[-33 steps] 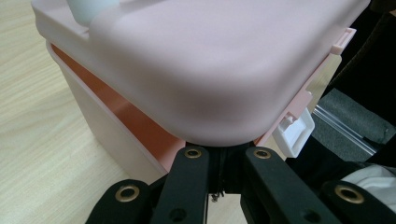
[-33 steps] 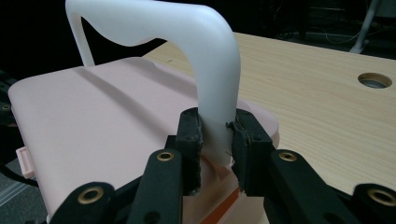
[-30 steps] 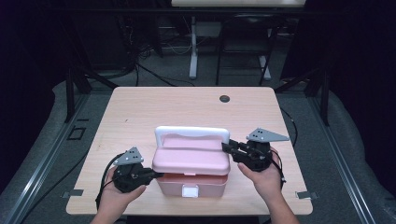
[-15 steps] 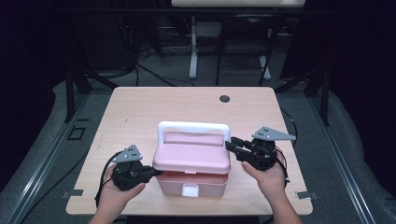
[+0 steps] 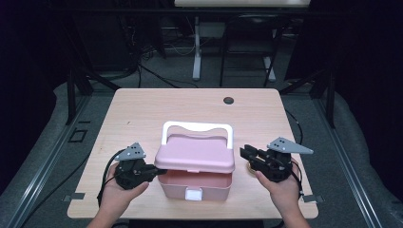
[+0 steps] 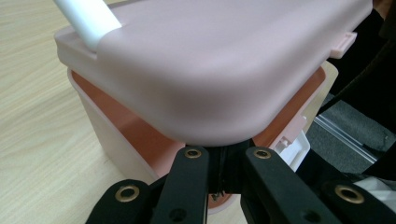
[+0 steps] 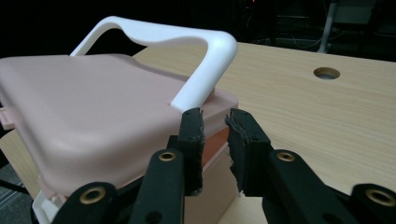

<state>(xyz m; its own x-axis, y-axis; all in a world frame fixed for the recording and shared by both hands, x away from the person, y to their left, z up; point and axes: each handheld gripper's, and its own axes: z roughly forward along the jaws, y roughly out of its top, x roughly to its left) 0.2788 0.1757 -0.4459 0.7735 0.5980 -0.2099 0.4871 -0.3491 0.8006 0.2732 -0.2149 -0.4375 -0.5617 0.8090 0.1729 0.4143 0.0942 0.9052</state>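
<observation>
A pink box (image 5: 195,186) stands near the table's front edge. Its pink lid (image 5: 195,154) is lifted at the front, so the inside shows. A white handle (image 5: 197,126) arches over the lid's far side. My left gripper (image 5: 153,170) is shut, and its tip sits under the lid's left edge (image 6: 205,135); in the left gripper view the jaws (image 6: 223,151) meet there. My right gripper (image 5: 244,154) hangs just right of the box, apart from it. Its jaws (image 7: 215,116) have just been closing and stand narrowly open, nothing between them, pointing at the handle's foot (image 7: 196,95).
The wooden table (image 5: 142,118) has a round cable hole (image 5: 228,100) at the back. A white latch (image 5: 192,194) hangs on the box's front. Dark floor, stands and cables surround the table.
My right gripper has drawn back to the right, away from the handle and lid. The left gripper has stayed under the lid's left edge.
</observation>
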